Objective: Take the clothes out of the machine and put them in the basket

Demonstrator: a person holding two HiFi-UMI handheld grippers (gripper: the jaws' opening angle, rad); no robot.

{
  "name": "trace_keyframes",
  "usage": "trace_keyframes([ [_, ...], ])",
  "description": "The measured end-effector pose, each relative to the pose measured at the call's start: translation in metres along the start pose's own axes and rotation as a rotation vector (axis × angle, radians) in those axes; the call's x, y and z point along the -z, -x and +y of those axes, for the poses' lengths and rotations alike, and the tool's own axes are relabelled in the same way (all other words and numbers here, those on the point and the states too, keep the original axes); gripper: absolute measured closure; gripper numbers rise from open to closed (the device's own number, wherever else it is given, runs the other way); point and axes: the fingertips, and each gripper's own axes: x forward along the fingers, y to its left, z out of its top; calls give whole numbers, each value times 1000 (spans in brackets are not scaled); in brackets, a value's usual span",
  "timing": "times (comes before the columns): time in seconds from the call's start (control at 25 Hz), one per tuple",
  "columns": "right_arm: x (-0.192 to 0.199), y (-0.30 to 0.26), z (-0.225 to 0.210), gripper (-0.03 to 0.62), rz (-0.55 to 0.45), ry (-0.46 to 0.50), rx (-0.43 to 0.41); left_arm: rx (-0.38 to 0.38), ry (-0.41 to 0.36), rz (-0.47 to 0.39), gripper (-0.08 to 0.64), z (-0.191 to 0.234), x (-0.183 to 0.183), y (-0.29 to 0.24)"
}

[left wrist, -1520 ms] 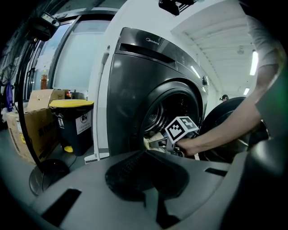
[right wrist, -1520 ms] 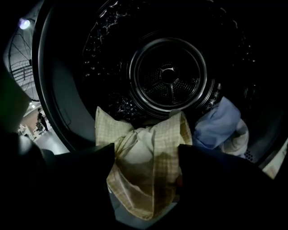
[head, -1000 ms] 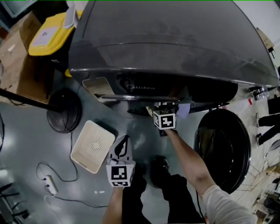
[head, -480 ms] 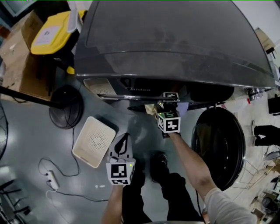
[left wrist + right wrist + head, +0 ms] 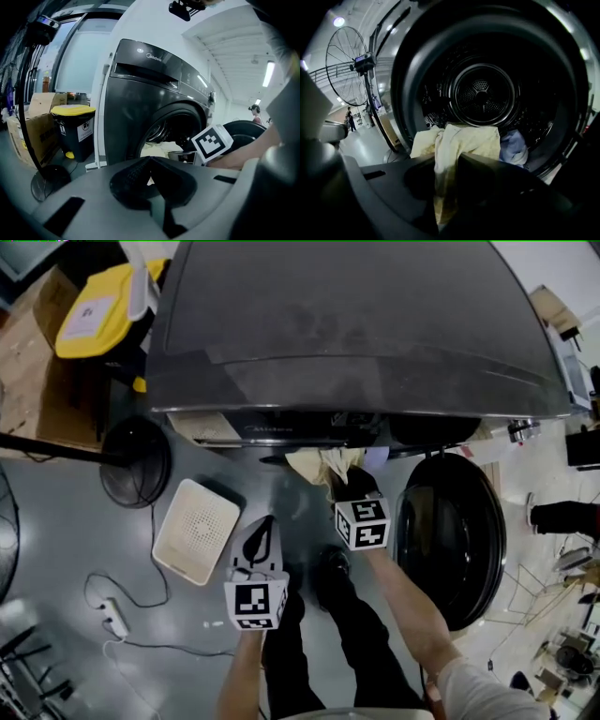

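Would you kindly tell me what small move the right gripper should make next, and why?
Probably draw the right gripper back toward the basket on the floor: its jaws have just closed on the pale yellow cloth, which trails into the drum.

The dark washing machine point(image 5: 356, 324) has its round door point(image 5: 450, 540) swung open at the right. The right gripper point(image 5: 345, 486) is at the opening, a pale yellow cloth point(image 5: 323, 463) bunched at its tip. The left gripper point(image 5: 262, 532) hangs lower, just beside the white basket point(image 5: 195, 532) (which lies on the grey floor point(image 5: 56, 521)).
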Motion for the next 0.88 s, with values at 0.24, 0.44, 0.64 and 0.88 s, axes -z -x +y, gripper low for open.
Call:
trace_keyframes([
  [0.24,-19,49,8,520,-30,-2,-10,0,3,8,541,-10,-21,10],
  [0.44,-33,90,13,520,-49,8,-17,-3,8,10,541,-19,-41,17],
  [0.64,-56,130,21,520,-67,32,-32,-11,9,0,541,-23,-70,27],
  [0.88,-86,180,31,520,-90,32,-54,-12,5,-11,541,-28,-101,37],
])
